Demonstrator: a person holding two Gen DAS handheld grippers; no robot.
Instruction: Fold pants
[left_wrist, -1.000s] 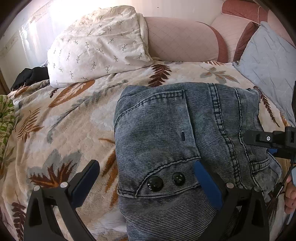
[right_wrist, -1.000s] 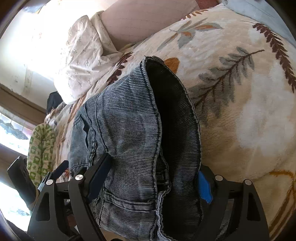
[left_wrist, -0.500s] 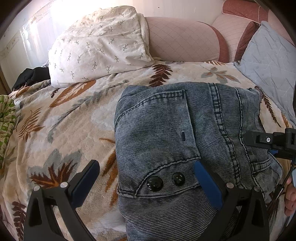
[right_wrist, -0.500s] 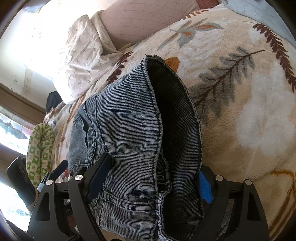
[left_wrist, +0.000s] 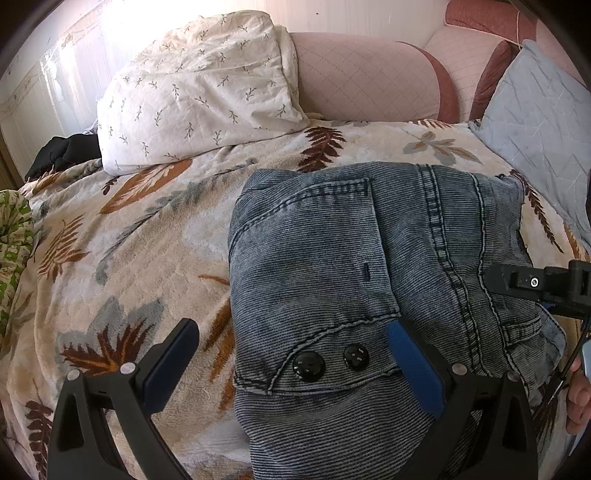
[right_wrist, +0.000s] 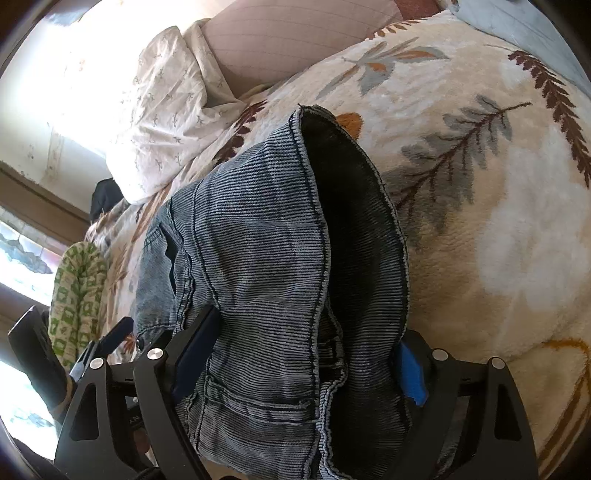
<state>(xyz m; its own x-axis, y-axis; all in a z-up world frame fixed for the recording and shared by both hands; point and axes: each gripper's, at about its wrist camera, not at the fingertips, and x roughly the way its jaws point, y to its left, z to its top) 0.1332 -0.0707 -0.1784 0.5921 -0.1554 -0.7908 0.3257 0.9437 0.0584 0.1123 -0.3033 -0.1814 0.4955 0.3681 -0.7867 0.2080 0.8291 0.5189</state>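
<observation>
The blue-grey denim pants (left_wrist: 351, 258) lie folded in a compact stack on the leaf-print blanket (left_wrist: 110, 240); two black buttons (left_wrist: 308, 365) face me. My left gripper (left_wrist: 291, 365) is open, its jaws wide apart over the pants' near left edge, holding nothing. My right gripper (right_wrist: 299, 354) is open too, its jaws straddling the thick folded end of the pants (right_wrist: 266, 258), where a dark inner layer gapes upward. The right gripper's black body also shows in the left wrist view (left_wrist: 535, 284), at the pants' right side.
A white leaf-print pillow (left_wrist: 199, 85) and pink bolsters (left_wrist: 362, 81) lie at the bed's far side, a pale blue cushion (left_wrist: 535, 110) at right. A green patterned cloth (left_wrist: 11, 236) and a dark garment (left_wrist: 62, 155) lie at left.
</observation>
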